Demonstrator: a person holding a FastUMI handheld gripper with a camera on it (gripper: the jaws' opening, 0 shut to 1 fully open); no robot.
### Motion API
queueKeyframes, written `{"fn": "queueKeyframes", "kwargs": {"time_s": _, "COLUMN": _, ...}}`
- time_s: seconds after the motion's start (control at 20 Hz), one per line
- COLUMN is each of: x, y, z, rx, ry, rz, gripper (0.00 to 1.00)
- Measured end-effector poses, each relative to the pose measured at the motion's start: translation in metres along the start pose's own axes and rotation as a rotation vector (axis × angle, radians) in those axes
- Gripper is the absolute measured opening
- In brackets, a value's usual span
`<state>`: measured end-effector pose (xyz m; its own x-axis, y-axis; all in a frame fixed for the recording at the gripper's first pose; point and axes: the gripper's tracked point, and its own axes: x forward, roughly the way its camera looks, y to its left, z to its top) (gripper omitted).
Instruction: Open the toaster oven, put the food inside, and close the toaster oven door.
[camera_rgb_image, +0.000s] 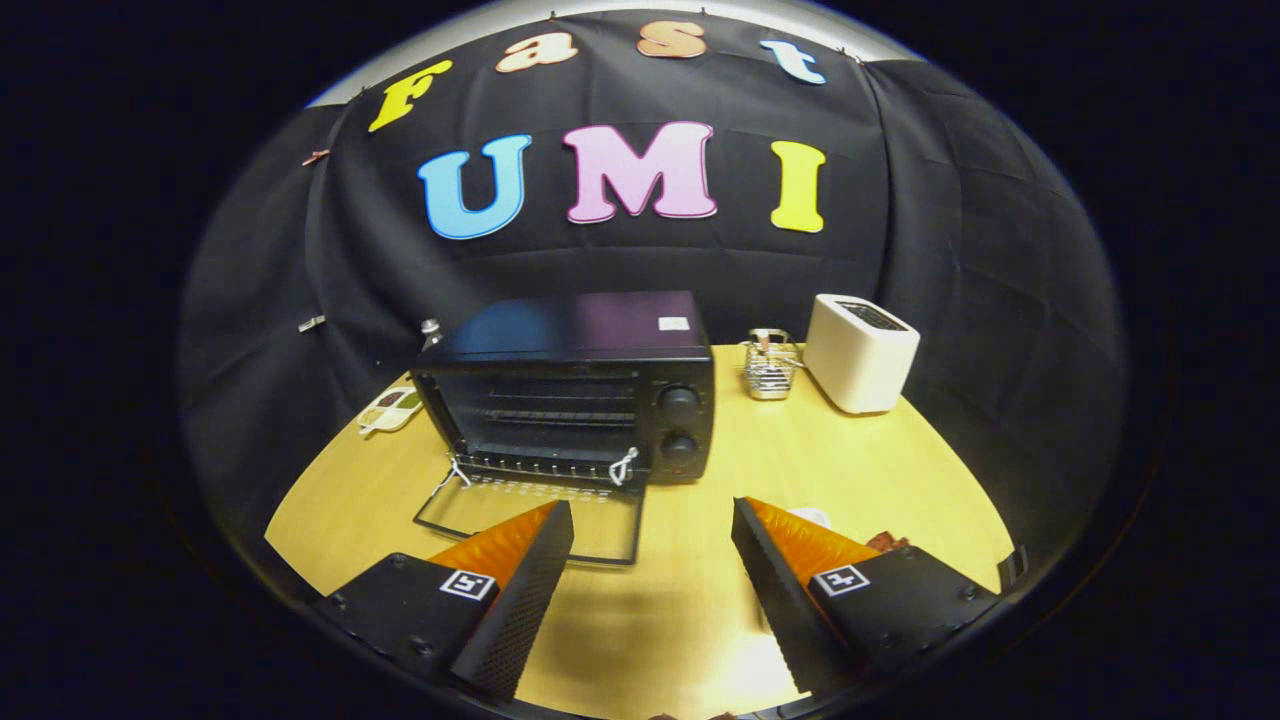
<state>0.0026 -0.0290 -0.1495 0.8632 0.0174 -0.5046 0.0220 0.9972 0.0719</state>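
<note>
Oven (575, 395) door (535, 520) is lying open on the bench (700, 600); tongs (652, 528) are hanging apart, empty (food near right finger, mostly hidden). Loading and closing are pending.

Toaster oven (575, 395) door (535, 520) down, gripper (652, 520) fingers apart

Wooden table (700, 600), toaster oven (575, 385), white toaster (860, 352), wire rack (770, 368), small dish (390, 408)

A white toaster (861, 352) stands at the table's (850, 470) far right edge. A wire basket (770, 366) sits beside it. A small divided dish (392, 408) lies at the far left edge.
</note>
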Motion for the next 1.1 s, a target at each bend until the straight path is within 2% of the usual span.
{"fn": "queueKeyframes", "kwargs": {"time_s": 0.15, "x": -0.001, "y": -0.047, "z": 0.003, "rx": 0.025, "ry": 0.013, "rz": -0.025, "gripper": 0.99}}
{"fn": "queueKeyframes", "kwargs": {"time_s": 0.35, "x": 0.006, "y": -0.104, "z": -0.008, "rx": 0.068, "ry": 0.096, "rz": -0.01, "gripper": 0.99}}
{"fn": "queueKeyframes", "kwargs": {"time_s": 0.65, "x": 0.027, "y": -0.17, "z": -0.044, "rx": 0.159, "ry": 0.243, "rz": 0.057, "gripper": 0.99}}
{"fn": "queueKeyframes", "kwargs": {"time_s": 0.85, "x": 0.039, "y": -0.186, "z": -0.078, "rx": 0.24, "ry": 0.383, "rz": 0.153, "gripper": 0.98}}
{"fn": "queueKeyframes", "kwargs": {"time_s": 0.95, "x": 0.042, "y": -0.183, "z": -0.093, "rx": 0.281, "ry": 0.454, "rz": 0.205, "gripper": 0.95}}
{"fn": "queueKeyframes", "kwargs": {"time_s": 1.0, "x": 0.047, "y": -0.181, "z": -0.096, "rx": 0.304, "ry": 0.477, "rz": 0.231, "gripper": 0.85}}
{"fn": "queueKeyframes", "kwargs": {"time_s": 1.1, "x": 0.05, "y": -0.174, "z": -0.103, "rx": 0.331, "ry": 0.527, "rz": 0.277, "gripper": 0.75}}
